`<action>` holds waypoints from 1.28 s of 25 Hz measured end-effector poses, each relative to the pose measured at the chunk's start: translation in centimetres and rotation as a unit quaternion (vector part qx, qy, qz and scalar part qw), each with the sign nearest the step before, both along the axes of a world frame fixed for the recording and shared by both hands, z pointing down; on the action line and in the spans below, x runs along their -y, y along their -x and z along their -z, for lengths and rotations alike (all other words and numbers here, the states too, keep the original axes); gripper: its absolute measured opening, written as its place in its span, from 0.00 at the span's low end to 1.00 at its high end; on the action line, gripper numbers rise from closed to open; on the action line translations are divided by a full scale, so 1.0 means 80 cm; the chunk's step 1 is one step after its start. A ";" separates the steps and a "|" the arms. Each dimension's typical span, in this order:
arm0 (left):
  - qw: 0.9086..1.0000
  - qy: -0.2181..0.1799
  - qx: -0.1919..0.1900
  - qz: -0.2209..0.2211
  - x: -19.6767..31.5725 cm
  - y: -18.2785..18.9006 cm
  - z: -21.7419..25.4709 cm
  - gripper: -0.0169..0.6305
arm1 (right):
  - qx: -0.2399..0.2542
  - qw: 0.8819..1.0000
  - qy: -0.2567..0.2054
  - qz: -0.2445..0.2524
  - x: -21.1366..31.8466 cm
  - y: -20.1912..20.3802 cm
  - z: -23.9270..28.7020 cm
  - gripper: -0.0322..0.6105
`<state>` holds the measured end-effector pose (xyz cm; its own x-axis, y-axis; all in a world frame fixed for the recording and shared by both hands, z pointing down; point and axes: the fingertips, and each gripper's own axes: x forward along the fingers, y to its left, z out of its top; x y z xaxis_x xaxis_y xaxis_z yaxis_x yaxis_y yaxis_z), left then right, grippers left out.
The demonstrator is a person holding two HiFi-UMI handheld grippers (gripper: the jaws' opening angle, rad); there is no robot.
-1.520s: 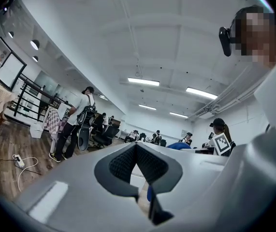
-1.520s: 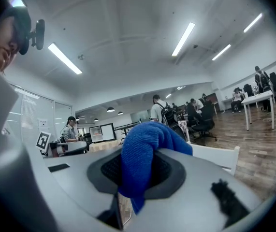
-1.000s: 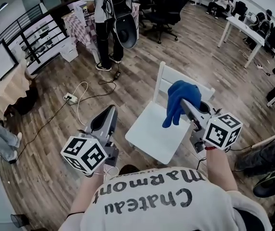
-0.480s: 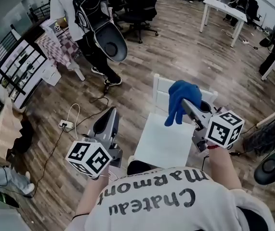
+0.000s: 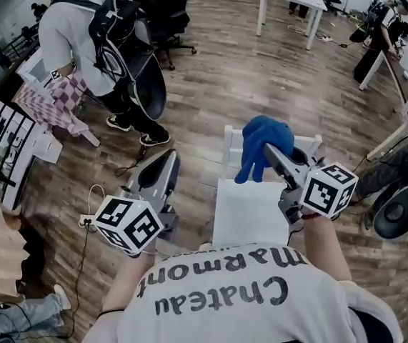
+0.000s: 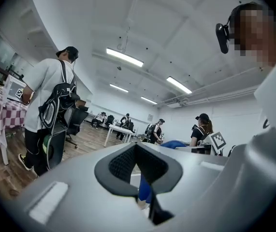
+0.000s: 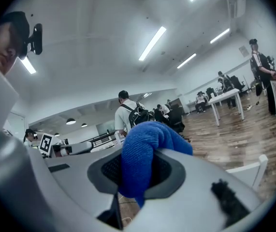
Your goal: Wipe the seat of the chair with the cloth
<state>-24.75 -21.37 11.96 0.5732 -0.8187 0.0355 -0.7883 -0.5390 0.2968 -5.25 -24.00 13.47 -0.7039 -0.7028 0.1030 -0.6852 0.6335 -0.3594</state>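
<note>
A white chair [image 5: 249, 213] stands just in front of me, its slatted back [image 5: 236, 143] on the far side. My right gripper [image 5: 269, 151] is shut on a blue cloth [image 5: 261, 143] that hangs above the rear of the seat. In the right gripper view the blue cloth [image 7: 145, 158] bulges out between the closed jaws. My left gripper [image 5: 163, 164] is shut and empty, held to the left of the chair over the floor. In the left gripper view a scrap of the blue cloth [image 6: 145, 191] shows past the closed jaws.
A person with a backpack [image 5: 100, 31] stands at the far left beside a checkered table [image 5: 46, 102]. A white table [image 5: 289, 2] stands far ahead. A power strip and cable [image 5: 89, 216] lie on the wood floor to my left. More people and a dark chair [image 5: 396, 213] are on the right.
My view has swung so the chair now sits square in front of me. Both grippers have kept their pose, the blue cloth still held above the seat. The backpack person has shifted left.
</note>
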 end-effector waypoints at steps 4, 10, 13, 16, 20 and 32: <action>0.999 -0.013 0.008 -0.036 0.036 0.006 0.009 0.04 | 0.023 1.000 -0.009 -0.010 0.008 0.016 0.004 0.18; 0.993 0.008 0.009 -0.114 0.063 -0.034 -0.021 0.04 | 0.023 1.000 0.007 0.000 0.000 0.032 -0.018 0.18; 0.991 0.029 -0.006 -0.133 0.071 -0.054 -0.050 0.04 | 0.038 0.998 0.037 0.017 0.003 0.045 -0.037 0.18; 0.988 0.067 -0.009 -0.140 0.072 -0.074 -0.094 0.03 | 0.037 0.996 0.074 0.026 -0.003 0.057 -0.068 0.18; 0.983 0.114 0.025 -0.143 0.068 -0.101 -0.160 0.03 | -0.023 0.992 0.121 0.033 -0.008 0.062 -0.129 0.18; 0.957 0.272 0.070 -0.076 0.020 -0.104 -0.339 0.03 | -0.065 0.952 0.299 0.012 0.018 0.025 -0.343 0.18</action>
<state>-16.44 -22.98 39.09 0.6429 -0.5645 0.5178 -0.7653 -0.4456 0.4644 -7.24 -25.40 40.94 -0.6723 -0.4758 0.5671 -0.7369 0.3579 -0.5734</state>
